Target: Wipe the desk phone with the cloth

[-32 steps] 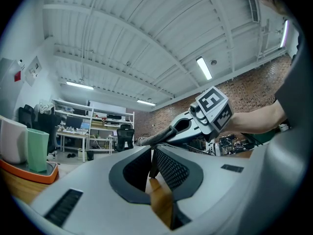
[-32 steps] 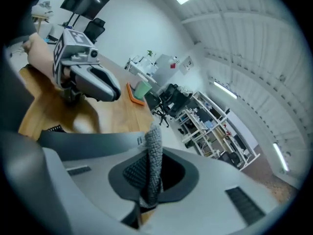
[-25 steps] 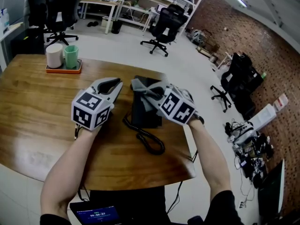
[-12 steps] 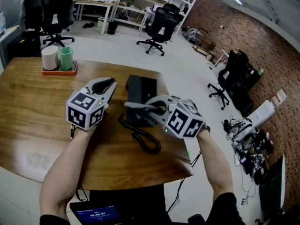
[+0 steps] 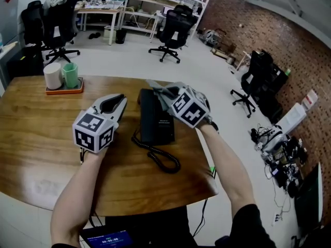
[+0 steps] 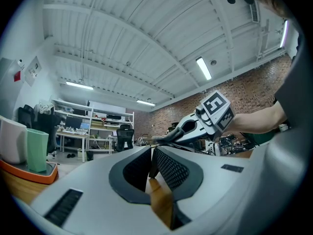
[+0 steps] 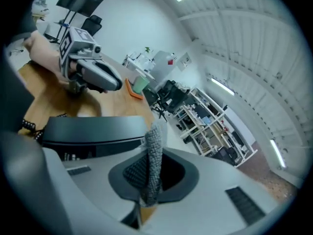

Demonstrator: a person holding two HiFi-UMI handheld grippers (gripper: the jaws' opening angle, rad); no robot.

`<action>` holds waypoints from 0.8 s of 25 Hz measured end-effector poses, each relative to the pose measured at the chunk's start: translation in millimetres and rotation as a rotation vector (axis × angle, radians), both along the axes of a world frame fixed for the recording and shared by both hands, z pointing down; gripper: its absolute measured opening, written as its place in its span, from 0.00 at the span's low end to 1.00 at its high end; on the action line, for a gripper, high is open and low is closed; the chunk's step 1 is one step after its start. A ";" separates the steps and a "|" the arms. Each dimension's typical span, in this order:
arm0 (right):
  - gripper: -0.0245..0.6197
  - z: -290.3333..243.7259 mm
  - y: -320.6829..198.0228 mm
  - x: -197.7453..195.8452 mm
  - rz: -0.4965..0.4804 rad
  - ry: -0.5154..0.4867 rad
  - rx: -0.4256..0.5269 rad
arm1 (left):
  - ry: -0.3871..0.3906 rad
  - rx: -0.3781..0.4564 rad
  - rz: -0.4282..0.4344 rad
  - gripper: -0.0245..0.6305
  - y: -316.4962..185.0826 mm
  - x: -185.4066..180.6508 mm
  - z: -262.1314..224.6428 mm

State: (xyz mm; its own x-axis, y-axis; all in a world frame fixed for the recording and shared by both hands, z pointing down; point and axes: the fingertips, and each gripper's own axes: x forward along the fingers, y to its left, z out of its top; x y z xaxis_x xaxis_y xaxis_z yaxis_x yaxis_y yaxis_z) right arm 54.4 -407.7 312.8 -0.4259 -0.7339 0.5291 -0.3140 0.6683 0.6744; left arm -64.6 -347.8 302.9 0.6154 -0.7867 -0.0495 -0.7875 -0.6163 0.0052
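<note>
Right gripper (image 5: 164, 94) is over the far end of the desk phone (image 5: 155, 119), and the grey cloth (image 7: 152, 153) is clamped flat between its jaws. They're squeezed onto the fabric with only the cloth's thickness between them, and a tuft pokes out past the tips.

The phone sits on the table (image 5: 41, 138) between my 2 grippers, with its coiled cord (image 5: 161, 158) looping back toward me.

To wipe well from here, I'd lower the wrist so the loose cloth lies on the phone's top face, not the hard jaw tips. Then I'd draw it along the length of the body toward me in 1 steady stroke with light pressure. Too much push and I reckon the phone slides on the wood. I'd also watch that cord, since a snag there could drag the whole unit.

Left gripper (image 5: 120, 98) hovers just beside the phone's left edge. Its jaws are pressed together at the tips with nothing between them, only table wood showing through the narrow wedge behind. I can't tell if it touches the phone. It looks well placed to steady that side if the phone starts to creep.
</note>
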 end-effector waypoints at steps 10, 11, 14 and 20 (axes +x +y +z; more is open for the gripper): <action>0.08 53.0 117.5 -1.3 -0.257 0.174 -0.143 | -0.001 -0.001 0.000 0.07 -1.1 -2.4 -0.1; 0.08 58.6 131.3 -0.8 -0.289 0.201 -0.153 | -0.001 0.000 0.000 0.07 -1.2 -2.5 -0.1; 0.08 72.9 167.2 4.6 -0.396 0.304 -0.217 | -0.002 0.000 -0.001 0.07 -2.0 -3.5 -0.1; 0.08 6.3 101.5 2.0 -0.230 -0.004 -0.108 | -0.003 -0.003 0.000 0.07 -1.9 -4.5 1.5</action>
